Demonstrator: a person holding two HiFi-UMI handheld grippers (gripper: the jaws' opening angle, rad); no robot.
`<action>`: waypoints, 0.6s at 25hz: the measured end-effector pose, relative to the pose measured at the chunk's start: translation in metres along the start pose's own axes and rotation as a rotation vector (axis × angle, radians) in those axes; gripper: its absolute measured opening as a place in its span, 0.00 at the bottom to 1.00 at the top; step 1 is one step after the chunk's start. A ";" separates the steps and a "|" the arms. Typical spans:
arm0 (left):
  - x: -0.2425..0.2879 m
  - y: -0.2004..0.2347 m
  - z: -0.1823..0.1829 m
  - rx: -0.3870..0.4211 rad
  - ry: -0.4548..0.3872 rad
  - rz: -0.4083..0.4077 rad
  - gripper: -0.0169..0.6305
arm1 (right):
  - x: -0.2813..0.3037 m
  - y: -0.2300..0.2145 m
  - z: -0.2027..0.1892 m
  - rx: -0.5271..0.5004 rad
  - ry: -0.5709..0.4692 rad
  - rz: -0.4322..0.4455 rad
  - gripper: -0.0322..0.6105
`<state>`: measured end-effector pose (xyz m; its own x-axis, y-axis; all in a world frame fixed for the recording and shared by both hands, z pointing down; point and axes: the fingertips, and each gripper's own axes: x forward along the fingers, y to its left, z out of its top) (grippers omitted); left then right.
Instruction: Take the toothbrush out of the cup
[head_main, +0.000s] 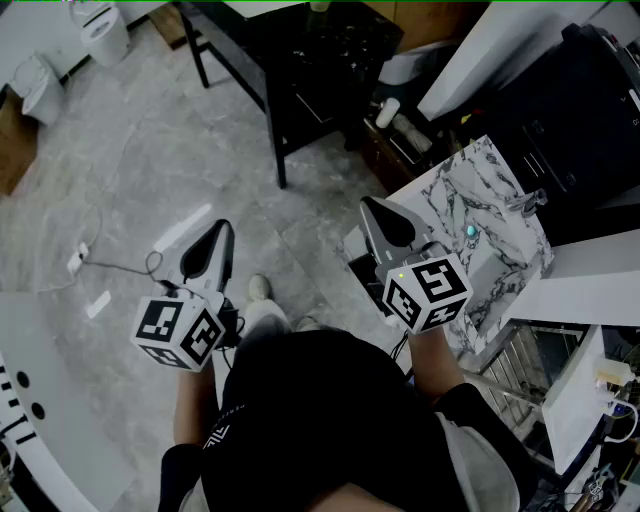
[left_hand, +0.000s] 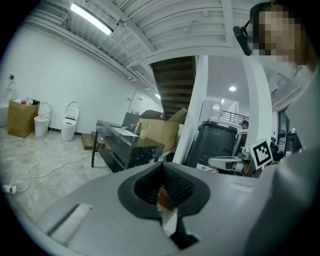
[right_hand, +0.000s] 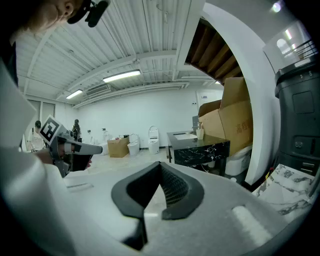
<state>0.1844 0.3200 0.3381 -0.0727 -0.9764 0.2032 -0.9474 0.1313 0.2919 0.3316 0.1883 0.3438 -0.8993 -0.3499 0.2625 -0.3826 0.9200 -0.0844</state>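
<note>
1. The person stands over a grey stone floor (head_main: 150, 150) with a gripper in each hand, both held out front and tipped slightly downward.
2. The left gripper (head_main: 221, 230) sits at about 8 o'clock in the head view. Its jaws are clenched tip to tip, with nothing between them in its own view (left_hand: 161, 166).
3. The right gripper (head_main: 369, 204) is near the centre of the head view, beside the left edge of a marble-patterned counter (head_main: 500, 250). Its jaws are also pressed together and empty (right_hand: 160, 165).
4. Each gripper carries a marker cube near the hand, the left one (head_main: 180, 332) at 8 o'clock and the right one (head_main: 428, 290) at 4 o'clock from centre.
5. The counter lies at 3 o'clock from the right gripper. A small teal speck (head_main: 470, 232) rests on it, and a pale shiny object (head_main: 527, 200) stands near its far edge.
6. I cannot make out the toothbrush or the cup with any certainty; the shiny object is too small to tell. Neither gripper touches anything on the counter.
7. A black table (head_main: 310, 60) stands at 12 o'clock, and it shows in both gripper views too (left_hand: 125, 145) (right_hand: 200, 147).
8. White toilets (head_main: 100, 30) stand at 10 o'clock by the far wall, and a thin cable (head_main: 110, 265) trails over the floor at 9 o'clock.
9. Cardboard boxes (right_hand: 230, 120) are stacked behind the black table in the right gripper view.
</note>
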 end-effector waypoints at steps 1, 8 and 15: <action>0.001 0.003 -0.001 -0.001 -0.005 0.001 0.05 | 0.003 0.000 0.000 0.000 0.002 0.002 0.05; 0.006 0.021 0.001 -0.015 -0.003 0.007 0.05 | 0.023 0.002 0.000 0.001 0.017 0.004 0.05; 0.011 0.052 0.006 -0.030 -0.002 0.009 0.05 | 0.055 0.008 0.008 0.044 0.003 0.006 0.05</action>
<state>0.1327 0.3149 0.3494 -0.0816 -0.9756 0.2036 -0.9371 0.1447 0.3178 0.2775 0.1754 0.3497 -0.9010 -0.3439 0.2646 -0.3863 0.9134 -0.1281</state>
